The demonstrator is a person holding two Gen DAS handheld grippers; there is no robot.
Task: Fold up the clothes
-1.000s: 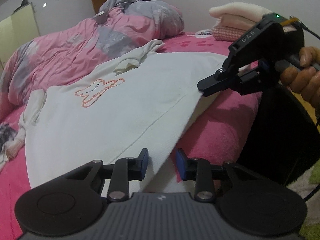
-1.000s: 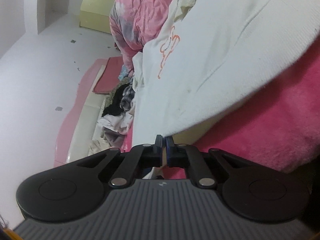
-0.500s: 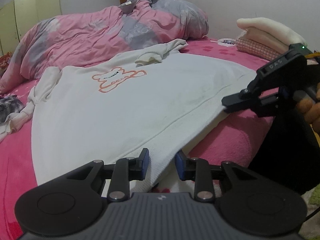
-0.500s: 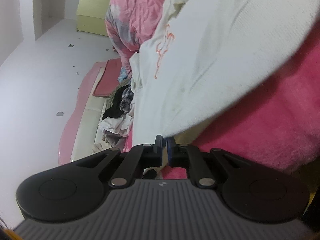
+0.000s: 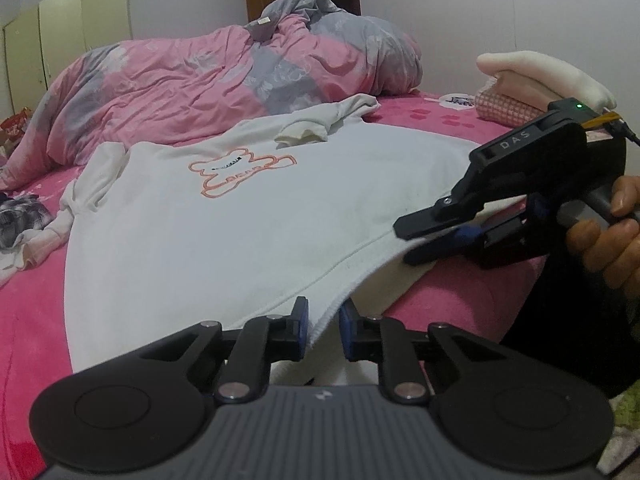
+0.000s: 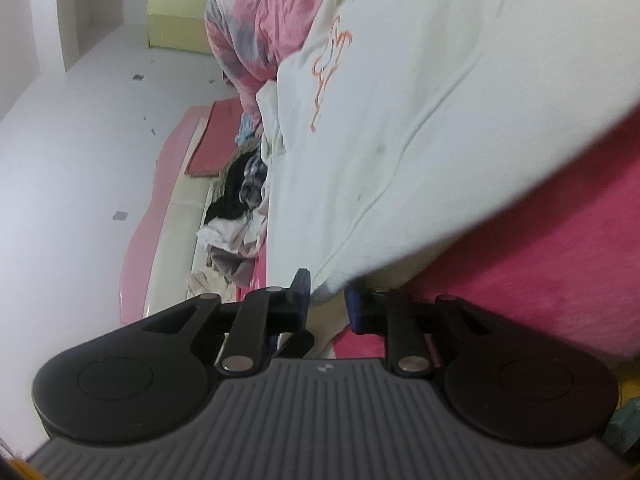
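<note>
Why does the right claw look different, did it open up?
Yes. The right claw was pinched shut on the white sweatshirt's hem; now its fingers are spread apart, hem lying loose between them.

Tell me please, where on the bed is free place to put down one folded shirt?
Bare pink bedcover lies left of the white sweatshirt, and a strip lies right of its hem. Crowded: quilt behind, folded stack far right, loose clothes far left.

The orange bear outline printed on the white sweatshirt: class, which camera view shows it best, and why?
The left wrist view. There the orange bear outline lies upright and whole on the white sweatshirt, letters inside visible but too small to read. The right wrist view shows the same print rotated sideways and squeezed thin by the steep angle.
</note>
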